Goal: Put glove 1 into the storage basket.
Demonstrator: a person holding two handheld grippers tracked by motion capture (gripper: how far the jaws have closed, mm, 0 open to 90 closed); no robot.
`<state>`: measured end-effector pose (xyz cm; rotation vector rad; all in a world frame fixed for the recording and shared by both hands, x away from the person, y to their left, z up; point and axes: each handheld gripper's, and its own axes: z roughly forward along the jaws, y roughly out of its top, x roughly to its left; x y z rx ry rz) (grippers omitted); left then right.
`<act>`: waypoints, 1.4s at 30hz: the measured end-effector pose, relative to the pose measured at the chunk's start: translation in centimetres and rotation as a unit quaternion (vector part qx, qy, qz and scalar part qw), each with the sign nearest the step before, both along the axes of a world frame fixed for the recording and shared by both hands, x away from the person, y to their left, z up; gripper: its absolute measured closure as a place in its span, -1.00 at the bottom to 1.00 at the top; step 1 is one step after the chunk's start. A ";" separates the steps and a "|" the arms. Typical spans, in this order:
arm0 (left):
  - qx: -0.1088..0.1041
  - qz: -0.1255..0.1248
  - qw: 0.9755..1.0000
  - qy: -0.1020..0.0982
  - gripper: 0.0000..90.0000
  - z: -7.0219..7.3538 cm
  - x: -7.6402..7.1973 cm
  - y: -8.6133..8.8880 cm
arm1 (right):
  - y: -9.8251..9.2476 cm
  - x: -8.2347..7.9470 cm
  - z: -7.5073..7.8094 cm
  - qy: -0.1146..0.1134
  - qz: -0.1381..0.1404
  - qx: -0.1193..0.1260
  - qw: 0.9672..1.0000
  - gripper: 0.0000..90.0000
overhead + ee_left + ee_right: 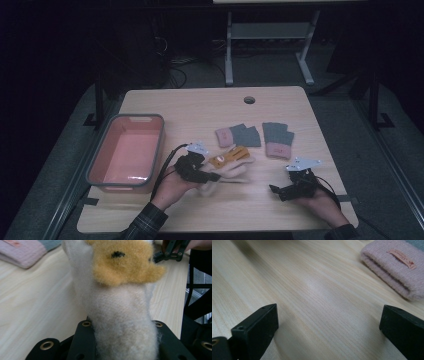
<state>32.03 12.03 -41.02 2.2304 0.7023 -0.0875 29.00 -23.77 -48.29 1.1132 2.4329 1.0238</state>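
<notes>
Three gloves are lying on the counter (210, 107), and I am using the pink tub (126, 153) at its left side as my marker. One cream glove (120, 315) with a yellow furry patch is sitting just right of the tub, and the left tongs (212, 176) are pinching its cuff end between both jaws; in the left gripper view the fleece is bulging out between the two black jaws. Two grey gloves with pink cuffs are lying farther right of the tub: the nearer grey glove (238, 135) is resting just behind the cream one, and the farther grey glove (278, 139) is lying just beside it, a narrow strip of wood between them.

The right tongs (278, 190) are resting far right of the tub, near the front edge of the counter, jaws spread wide with only bare wood between them; a pink cuff (397, 267) is showing beyond them in the right gripper view.

Open wood is stretching behind the gloves to the far edge, and between the two hands along the front edge.

One tub in all, and nothing is lying in it.
</notes>
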 end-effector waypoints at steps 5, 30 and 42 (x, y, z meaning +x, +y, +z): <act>-0.005 0.017 1.000 -0.004 0.56 0.8 0.4 1.0 | 0.0 0.0 0.0 0.000 0.000 0.000 1.000 -0.96; -0.002 0.092 0.996 -0.019 0.56 4.0 1.7 6.3 | 0.0 0.0 0.0 0.000 0.000 0.000 1.000 -0.96; -0.007 0.133 0.991 -0.035 0.56 5.6 2.0 9.5 | 0.0 0.0 0.0 0.000 0.000 0.000 1.000 -0.96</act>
